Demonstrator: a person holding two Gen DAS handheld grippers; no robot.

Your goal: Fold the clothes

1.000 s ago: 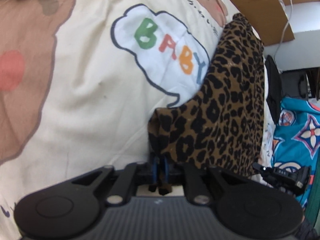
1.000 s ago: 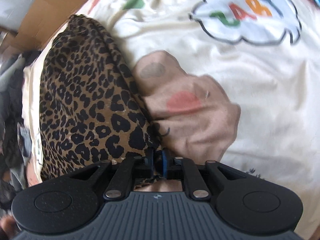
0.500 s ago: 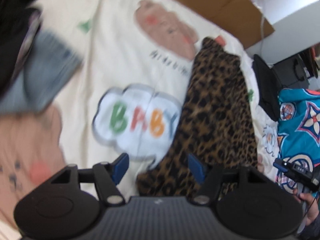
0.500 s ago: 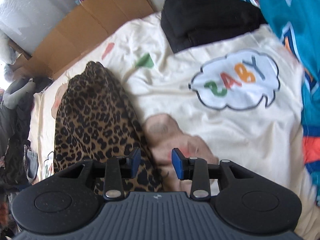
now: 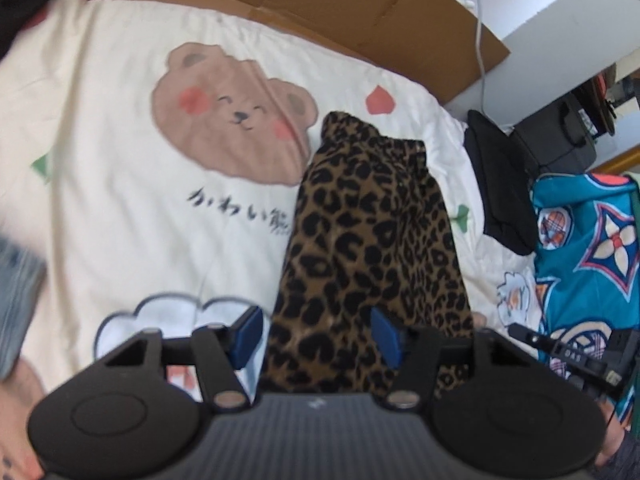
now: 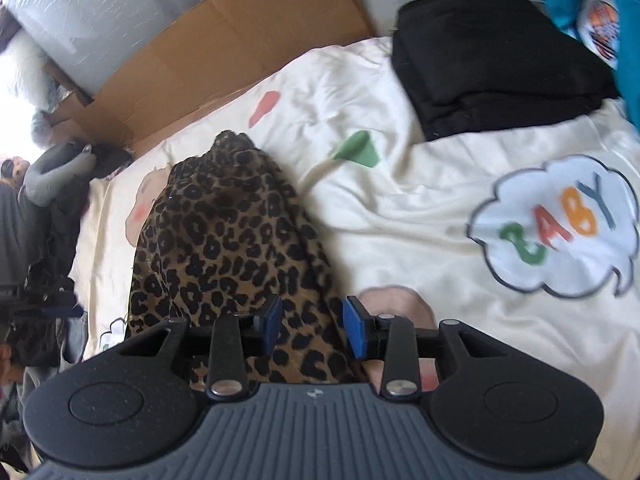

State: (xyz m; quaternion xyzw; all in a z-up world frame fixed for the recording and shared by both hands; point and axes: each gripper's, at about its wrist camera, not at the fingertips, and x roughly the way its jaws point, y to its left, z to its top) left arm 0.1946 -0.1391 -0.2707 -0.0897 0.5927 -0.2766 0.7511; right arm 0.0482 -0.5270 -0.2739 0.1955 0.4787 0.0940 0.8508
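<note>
the leopard-print garment (image 5: 372,240) lies folded on the cream bear-print sheet (image 5: 120,184). above it, the left gripper (image 5: 316,334) is closing, empty; the right gripper (image 6: 312,326) hangs part-open, empty.

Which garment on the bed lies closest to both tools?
The leopard-print garment, lying directly beneath both; the folded black garment sits far off by the cardboard.

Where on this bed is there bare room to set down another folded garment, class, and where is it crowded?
Free: the cream bedspread between the leopard-print garment, the black folded clothes and the BABY cloud print; also the stretch over the bear print. Crowded: the edge by the teal patterned fabric.
</note>
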